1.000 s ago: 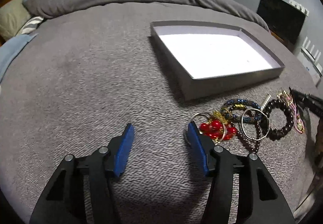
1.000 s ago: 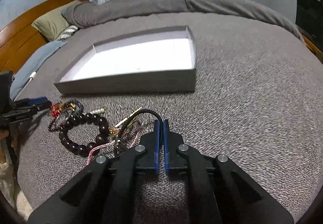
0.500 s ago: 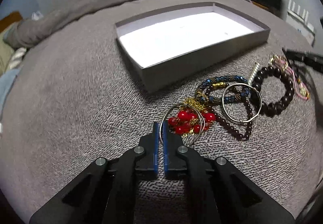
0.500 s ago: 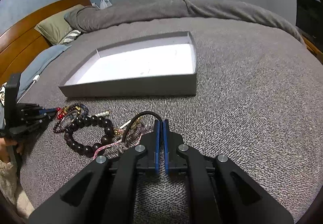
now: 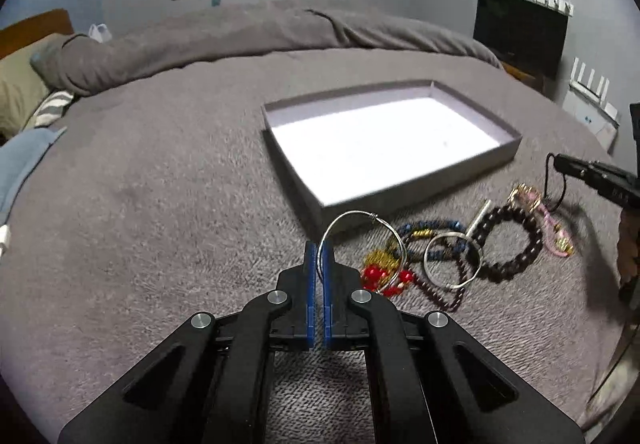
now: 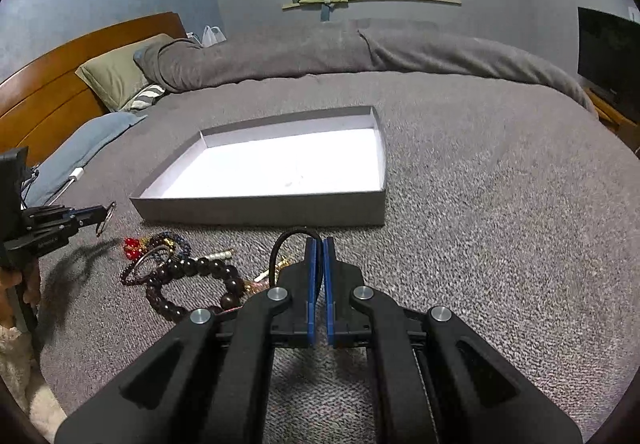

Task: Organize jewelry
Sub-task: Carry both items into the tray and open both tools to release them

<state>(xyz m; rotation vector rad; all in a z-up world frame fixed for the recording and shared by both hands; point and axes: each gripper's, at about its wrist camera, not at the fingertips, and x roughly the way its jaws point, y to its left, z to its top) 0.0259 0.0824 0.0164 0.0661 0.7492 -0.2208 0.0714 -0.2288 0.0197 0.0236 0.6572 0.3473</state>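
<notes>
Left wrist view: a silver wire bangle [image 5: 362, 240] is being pinched by the left gripper [image 5: 319, 256], just right of which lie red beads [image 5: 380, 278] (right gripper [image 6: 319, 256] is being kept clamped on a black cord loop [image 6: 289, 244]).

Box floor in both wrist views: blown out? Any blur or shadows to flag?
Left wrist view: the box floor is clipped to flat white, the right edge is smeared around the pink cord bracelet. Right wrist view: box floor equally washed out, bed cover sharp, the left gripper casts a dark shadow on the cover; both views bow at the edges.
</notes>
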